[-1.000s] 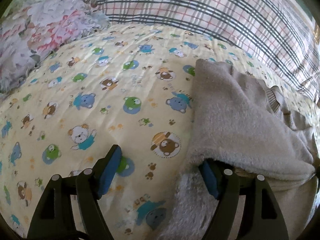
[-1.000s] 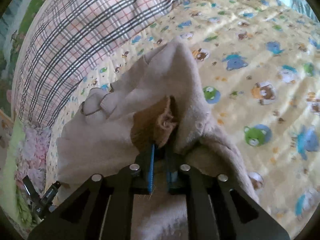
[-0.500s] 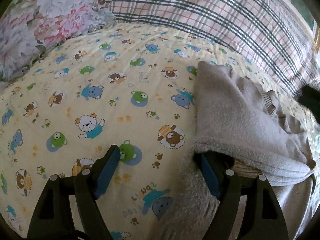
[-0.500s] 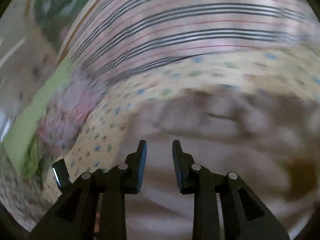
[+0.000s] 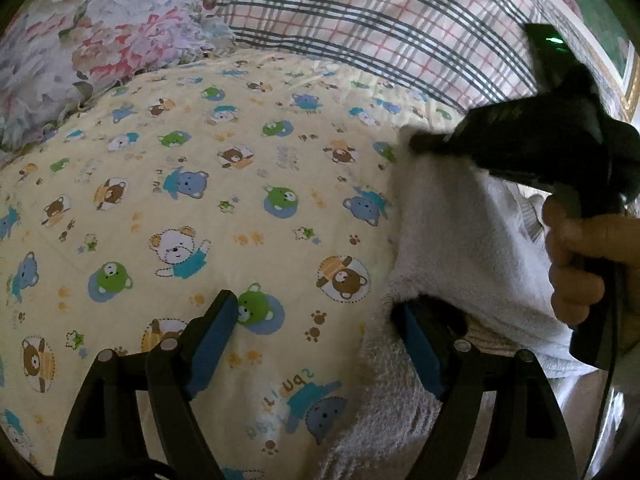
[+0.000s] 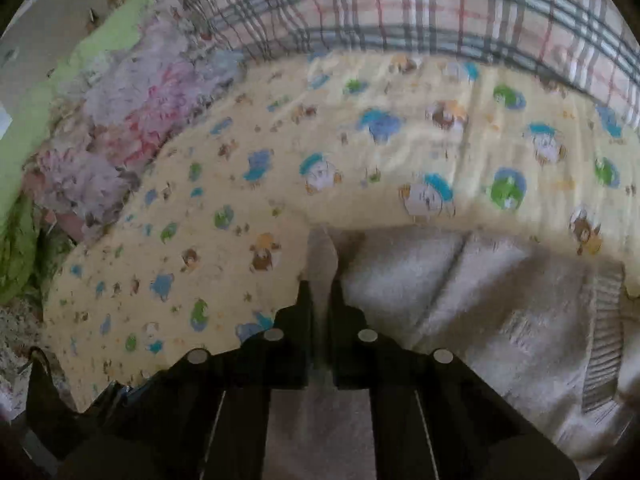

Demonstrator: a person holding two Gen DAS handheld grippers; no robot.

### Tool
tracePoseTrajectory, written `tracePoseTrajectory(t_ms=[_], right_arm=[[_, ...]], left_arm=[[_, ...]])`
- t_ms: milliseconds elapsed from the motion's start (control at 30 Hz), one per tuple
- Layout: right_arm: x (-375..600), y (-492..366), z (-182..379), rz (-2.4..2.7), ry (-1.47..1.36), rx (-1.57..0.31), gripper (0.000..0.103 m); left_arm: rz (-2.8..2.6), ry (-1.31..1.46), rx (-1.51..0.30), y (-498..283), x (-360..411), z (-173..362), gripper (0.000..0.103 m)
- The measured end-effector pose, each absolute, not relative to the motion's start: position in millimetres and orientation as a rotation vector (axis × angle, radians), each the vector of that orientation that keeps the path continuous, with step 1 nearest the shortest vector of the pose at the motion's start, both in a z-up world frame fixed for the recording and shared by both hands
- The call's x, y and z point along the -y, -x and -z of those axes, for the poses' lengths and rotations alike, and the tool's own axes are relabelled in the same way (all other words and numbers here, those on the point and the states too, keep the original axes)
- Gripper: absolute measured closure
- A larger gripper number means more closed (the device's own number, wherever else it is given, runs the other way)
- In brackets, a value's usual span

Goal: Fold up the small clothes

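The right gripper [image 6: 320, 296] had swung across to the garment's [image 5: 460, 232] far corner, at one o'clock in the left wrist view, its jaws just closed on the fleece edge. The left gripper [image 5: 320, 340] stayed, jaws apart, one finger [image 5: 416, 344] under the fold on the bed [image 5: 240, 200]; another fold seemed due.

The yellow bear-print sheet [image 5: 224, 216] lies flat and bare across the left and middle of the left wrist view, open passage from the near edge to the far pillows. The floral pillow [image 5: 92, 48] closes the far left, and the plaid pillow [image 5: 384, 36] walls off the far side. On the right, the folded beige fleece garment [image 5: 460, 240] heaps up above the sheet. Over it, the right gripper [image 5: 416, 146] and the hand [image 5: 580, 264] holding it block the right side.
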State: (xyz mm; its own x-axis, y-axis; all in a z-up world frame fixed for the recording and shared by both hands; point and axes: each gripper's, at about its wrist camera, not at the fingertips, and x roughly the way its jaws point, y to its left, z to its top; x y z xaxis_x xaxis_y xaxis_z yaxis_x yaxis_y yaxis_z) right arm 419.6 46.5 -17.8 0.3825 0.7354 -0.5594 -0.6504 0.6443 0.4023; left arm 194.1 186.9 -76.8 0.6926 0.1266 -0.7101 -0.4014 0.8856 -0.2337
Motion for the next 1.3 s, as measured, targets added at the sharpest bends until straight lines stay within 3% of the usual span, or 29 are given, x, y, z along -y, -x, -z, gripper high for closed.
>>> tracePoseTrajectory(t_ms=[100, 233, 333, 500, 667, 833, 1067, 1133, 1167, 1300], right_arm=[[-21, -422, 17, -0.913, -0.351, -0.673, 0.095], [-20, -433, 48, -0.86, -0.421, -0.849, 0.087], [5, -418, 42, -0.832, -0.463, -0.82, 0.081], [105, -371, 27, -0.732, -0.559, -0.685, 0.057], [219, -322, 45, -0.43, -0.529, -0.633, 0.053], [292, -316, 89, -0.223, -0.557, -0.737, 0.051], [276, -334, 107, -0.255, -0.495, -0.813, 0.051], [266, -334, 107, -0.248, -0.444, -0.819, 0.056], [266, -333, 106, -0.291, -0.466, -0.817, 0.093], [301, -294, 85, -0.345, -0.61, -0.669, 0.096]], left_arm=[[-0.313, 0.428, -0.732, -190, -193, 77, 0.022], [-0.327, 0.425, -0.738, -190, -193, 76, 0.022], [-0.332, 0.432, -0.738, -191, -193, 76, 0.022], [-0.296, 0.436, -0.771, -187, -201, 64, 0.023], [-0.15, 0.458, -0.796, -200, -217, 38, 0.021], [-0.033, 0.435, -0.891, -249, -220, 31, 0.021], [-0.018, 0.414, -1.017, -308, -211, 55, 0.02], [-0.021, 0.418, -1.027, -316, -211, 60, 0.02], [-0.022, 0.415, -1.025, -317, -211, 60, 0.02], [-0.005, 0.413, -1.02, -321, -209, 58, 0.02]])
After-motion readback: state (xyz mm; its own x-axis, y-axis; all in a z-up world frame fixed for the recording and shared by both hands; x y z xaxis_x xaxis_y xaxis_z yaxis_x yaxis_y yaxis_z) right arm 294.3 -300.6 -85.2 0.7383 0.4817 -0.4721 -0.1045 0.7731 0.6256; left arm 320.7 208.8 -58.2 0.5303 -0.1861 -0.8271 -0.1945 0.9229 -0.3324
